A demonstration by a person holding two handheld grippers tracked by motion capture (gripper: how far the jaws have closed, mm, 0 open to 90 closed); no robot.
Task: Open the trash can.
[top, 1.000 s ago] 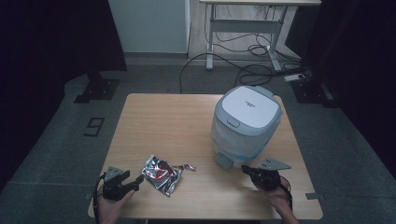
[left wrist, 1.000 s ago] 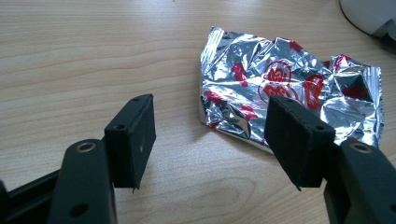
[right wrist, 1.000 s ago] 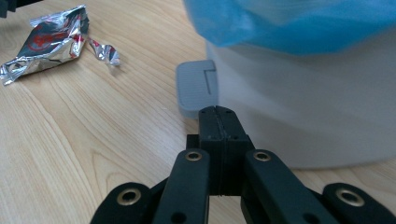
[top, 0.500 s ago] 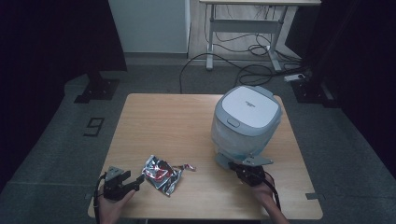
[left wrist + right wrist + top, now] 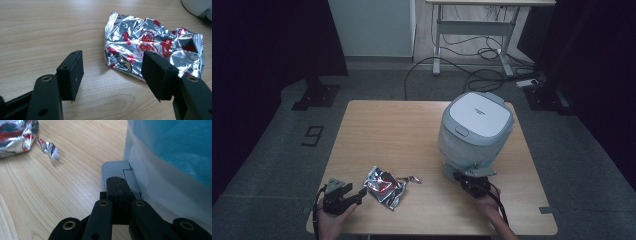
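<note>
The left gripper [image 5: 113, 75] sits low over the near left part of the wooden table [image 5: 387, 130], its jaws spread wide with bare wood between them. Just ahead of it and toward its right jaw lies a crumpled silver foil snack wrapper [image 5: 152, 47] with red print, flat on the wood; the right jaw overlaps the wrapper's near edge in the left gripper view, but whether it touches the foil cannot be told. In the high view the left gripper [image 5: 357, 194] is just beside the wrapper [image 5: 384, 186], on its left.

The right gripper [image 5: 117, 186] has its jaws pressed together with nothing between them. Its tips lie over the ribbed grey foot pedal [image 5: 115, 171] at the base of a white pedal bin [image 5: 175, 170] lined with a bluish bag; contact with the pedal cannot be confirmed. A small torn foil scrap [image 5: 50, 148] lies well to the left of the pedal, beside the wrapper. In the high view the right gripper [image 5: 462, 179] sits at the bin's near base, and the bin [image 5: 477, 130] stands on the right half of the table with its lid down.
</note>
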